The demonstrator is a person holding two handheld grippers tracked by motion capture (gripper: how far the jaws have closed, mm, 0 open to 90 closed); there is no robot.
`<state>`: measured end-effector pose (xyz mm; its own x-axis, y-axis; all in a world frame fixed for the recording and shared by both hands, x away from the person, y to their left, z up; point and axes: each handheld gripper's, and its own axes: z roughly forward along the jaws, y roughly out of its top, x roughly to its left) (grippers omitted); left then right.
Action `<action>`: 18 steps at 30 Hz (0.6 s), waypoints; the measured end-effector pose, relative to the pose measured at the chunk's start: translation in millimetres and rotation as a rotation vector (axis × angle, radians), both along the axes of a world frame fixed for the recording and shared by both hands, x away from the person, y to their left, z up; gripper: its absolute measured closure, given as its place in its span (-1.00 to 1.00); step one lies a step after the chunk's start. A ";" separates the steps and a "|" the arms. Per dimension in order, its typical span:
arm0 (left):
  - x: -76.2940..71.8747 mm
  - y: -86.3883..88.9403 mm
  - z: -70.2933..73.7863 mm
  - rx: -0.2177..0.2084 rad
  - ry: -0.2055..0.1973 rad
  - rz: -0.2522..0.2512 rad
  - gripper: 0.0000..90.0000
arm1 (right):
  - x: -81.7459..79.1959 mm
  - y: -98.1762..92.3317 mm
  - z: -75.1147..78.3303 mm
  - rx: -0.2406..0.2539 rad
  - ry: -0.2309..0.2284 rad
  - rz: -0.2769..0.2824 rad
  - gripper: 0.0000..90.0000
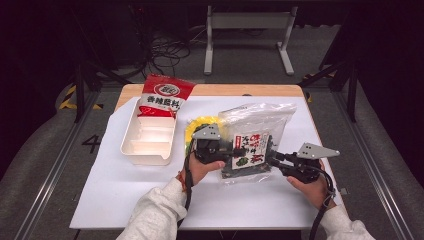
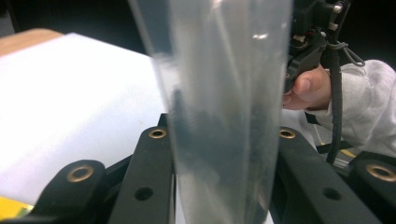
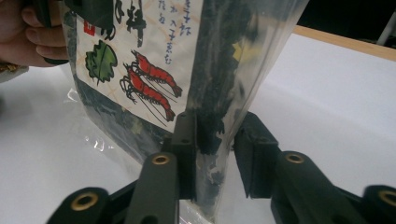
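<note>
I am lifting the clear seaweed snack bag (image 1: 252, 142) above the white mat (image 1: 125, 190), left gripper (image 1: 239, 151) clamped on its left edge, right gripper (image 1: 272, 159) with jaws parted around its right edge, which I judge needs re-clamping before rising.

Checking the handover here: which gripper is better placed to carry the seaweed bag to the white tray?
Probably left. The left gripper is clamped on the bag and is nearer the tray; the right gripper shows a gap beside one pad.
</note>
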<state>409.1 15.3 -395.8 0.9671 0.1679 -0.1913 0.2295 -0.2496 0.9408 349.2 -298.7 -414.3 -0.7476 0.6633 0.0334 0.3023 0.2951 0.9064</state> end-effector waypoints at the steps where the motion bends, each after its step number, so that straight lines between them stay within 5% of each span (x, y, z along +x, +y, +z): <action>1: 0.0 0.0 0.0 0.000 0.000 0.000 0.63 | 0.0 0.0 0.0 0.000 0.000 0.000 0.48; 10: -5.6 10.8 10.1 0.010 -0.068 0.051 0.65 | -3.8 1.9 3.6 -0.008 0.015 -0.014 -0.03; 18: -12.8 39.4 32.3 -0.005 -0.134 0.125 0.66 | -9.8 -3.1 3.9 -0.007 0.023 -0.008 -0.13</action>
